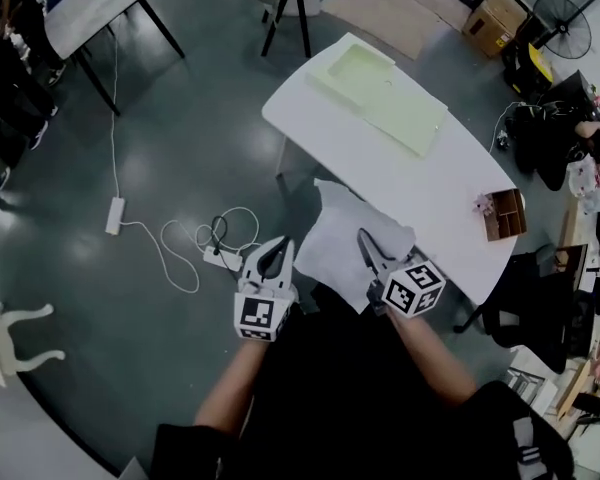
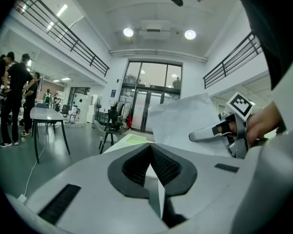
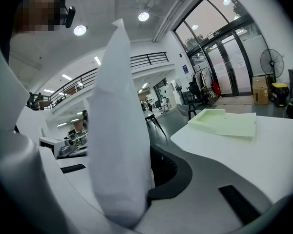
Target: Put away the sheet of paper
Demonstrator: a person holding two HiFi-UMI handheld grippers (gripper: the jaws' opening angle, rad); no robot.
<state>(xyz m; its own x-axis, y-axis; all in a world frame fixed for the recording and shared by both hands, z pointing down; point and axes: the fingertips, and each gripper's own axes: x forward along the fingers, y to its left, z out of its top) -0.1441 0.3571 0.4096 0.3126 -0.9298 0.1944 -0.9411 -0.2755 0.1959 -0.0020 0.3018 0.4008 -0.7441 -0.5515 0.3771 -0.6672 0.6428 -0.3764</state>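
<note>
A white sheet of paper (image 1: 352, 230) hangs crumpled at the near edge of the white table (image 1: 420, 173). My right gripper (image 1: 366, 240) is shut on it, and the sheet (image 3: 119, 106) stands up between its jaws and hides the tips (image 3: 145, 169). My left gripper (image 1: 272, 252) is just left of the sheet, over the floor. Its jaws (image 2: 149, 148) meet at the tips. A thin white sliver shows in the gap behind them; I cannot tell what it is. The left gripper view shows the sheet (image 2: 185, 121) and the right gripper (image 2: 210, 133). A pale green folder (image 1: 380, 86) lies open on the table's far end.
A small wooden box (image 1: 505, 214) sits at the table's right edge. On the floor to the left lie a power strip with a coiled cable (image 1: 220, 256). A chair (image 1: 290, 3), another table (image 1: 90, 8), a cardboard box (image 1: 495, 13) and a fan (image 1: 565, 23) stand farther off.
</note>
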